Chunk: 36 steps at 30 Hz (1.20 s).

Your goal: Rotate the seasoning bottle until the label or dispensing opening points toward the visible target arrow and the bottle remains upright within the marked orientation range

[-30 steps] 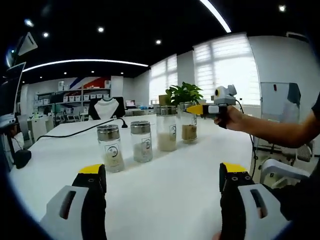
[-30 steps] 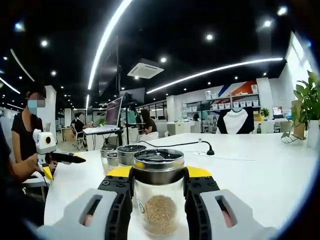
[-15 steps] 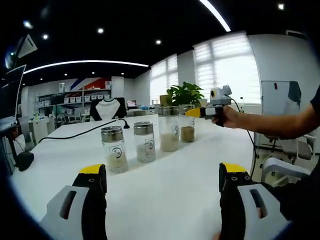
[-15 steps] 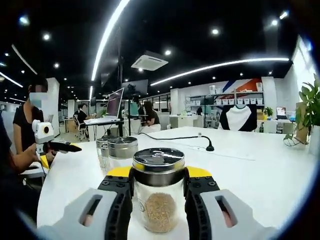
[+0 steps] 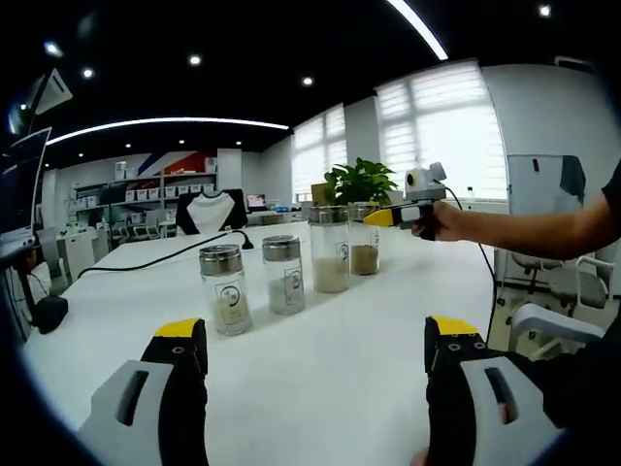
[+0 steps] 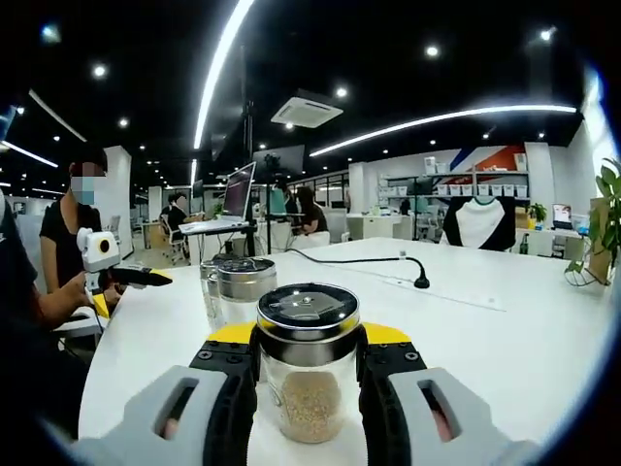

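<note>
At centre-bottom of the right gripper view, the right gripper [image 6: 308, 351] is staying clenched on the upright seasoning bottle [image 6: 309, 374] and turning it, background sliding rightward, while the left gripper [image 5: 315, 342] is waiting released.

In our right gripper view the seasoning bottle [image 6: 309, 374] between the right gripper [image 6: 309, 351] jaws sits slightly lower; the room behind swings sideways; in our left gripper view the bottle [image 5: 366, 239] shows a little further right.
</note>
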Each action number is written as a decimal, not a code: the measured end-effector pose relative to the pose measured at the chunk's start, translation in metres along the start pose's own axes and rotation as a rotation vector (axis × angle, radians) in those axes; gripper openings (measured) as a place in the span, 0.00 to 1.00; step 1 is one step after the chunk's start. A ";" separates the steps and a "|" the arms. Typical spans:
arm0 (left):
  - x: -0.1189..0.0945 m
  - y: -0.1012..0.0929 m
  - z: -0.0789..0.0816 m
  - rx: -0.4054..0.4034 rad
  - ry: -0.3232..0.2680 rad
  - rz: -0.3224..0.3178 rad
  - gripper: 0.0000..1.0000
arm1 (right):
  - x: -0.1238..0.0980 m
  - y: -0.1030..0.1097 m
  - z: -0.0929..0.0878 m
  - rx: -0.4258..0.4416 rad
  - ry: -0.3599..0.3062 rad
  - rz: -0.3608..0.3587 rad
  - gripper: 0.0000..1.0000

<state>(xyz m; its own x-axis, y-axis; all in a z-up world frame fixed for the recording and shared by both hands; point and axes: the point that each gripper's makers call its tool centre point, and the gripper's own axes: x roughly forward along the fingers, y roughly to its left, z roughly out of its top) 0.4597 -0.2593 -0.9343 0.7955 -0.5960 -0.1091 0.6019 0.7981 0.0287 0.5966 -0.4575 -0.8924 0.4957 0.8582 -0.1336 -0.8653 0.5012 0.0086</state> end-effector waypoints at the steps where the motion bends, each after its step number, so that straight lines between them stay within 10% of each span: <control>1: 0.000 0.000 0.000 0.001 -0.002 0.001 0.99 | 0.000 0.000 0.000 -0.002 0.003 0.004 0.36; 13: -0.002 0.004 0.000 0.011 0.009 0.009 1.00 | -0.011 0.005 -0.006 0.027 0.011 -0.034 0.48; 21: 0.000 0.009 -0.002 0.008 0.020 0.064 1.00 | -0.037 0.017 -0.020 -0.054 0.060 -0.247 0.57; 29: -0.006 0.002 -0.008 0.042 0.040 0.071 1.00 | -0.063 0.064 -0.026 0.049 -0.033 -0.266 0.67; 36: -0.014 0.004 -0.007 -0.003 0.029 0.082 1.00 | -0.072 0.085 -0.032 -0.024 -0.001 -0.350 0.74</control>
<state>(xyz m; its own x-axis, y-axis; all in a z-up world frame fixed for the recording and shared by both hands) 0.4504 -0.2476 -0.9400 0.8396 -0.5260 -0.1357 0.5347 0.8443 0.0361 0.4847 -0.4805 -0.9139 0.7630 0.6345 -0.1236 -0.6441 0.7625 -0.0613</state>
